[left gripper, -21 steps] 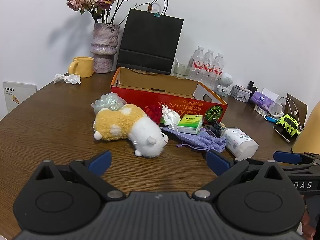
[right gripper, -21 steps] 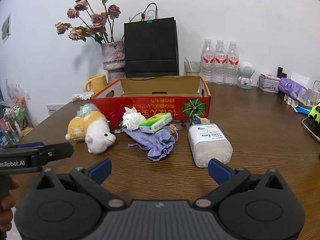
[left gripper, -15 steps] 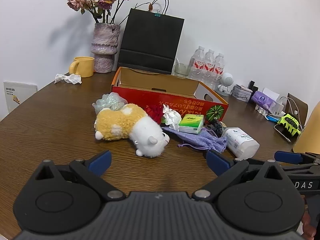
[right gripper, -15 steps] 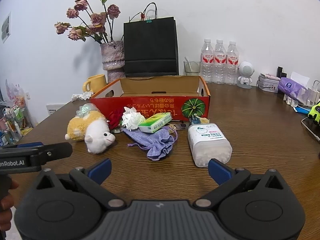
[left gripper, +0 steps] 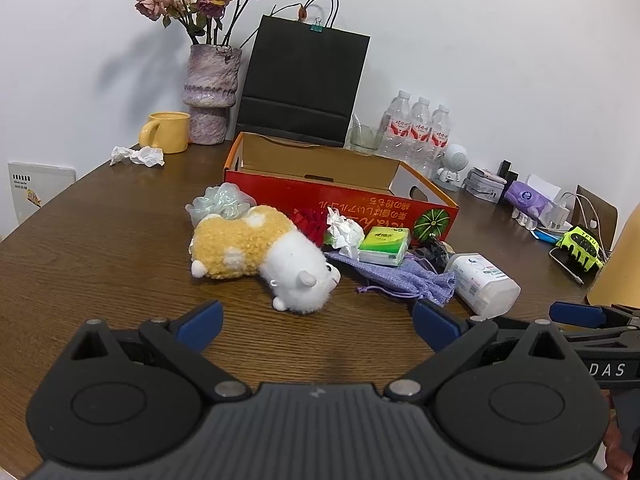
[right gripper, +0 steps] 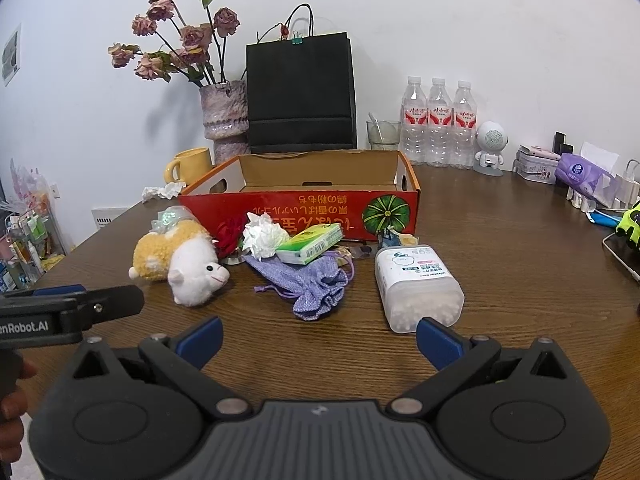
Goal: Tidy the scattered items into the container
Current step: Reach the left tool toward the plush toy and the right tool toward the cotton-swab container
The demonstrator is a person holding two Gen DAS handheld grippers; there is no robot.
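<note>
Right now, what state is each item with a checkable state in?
Left tongs: open, holding nothing.
Right tongs: open, holding nothing.
Red box: open-topped, upright.
Plush sheep: on its side.
Purple pouch: crumpled, flat.
Cotton swab tub: lying down, shut.
Tissue pack: tilted on the pouch.

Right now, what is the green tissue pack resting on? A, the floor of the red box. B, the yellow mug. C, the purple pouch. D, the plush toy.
C: the tissue pack lies tilted on the purple pouch, in front of the red box, not in it.
</note>
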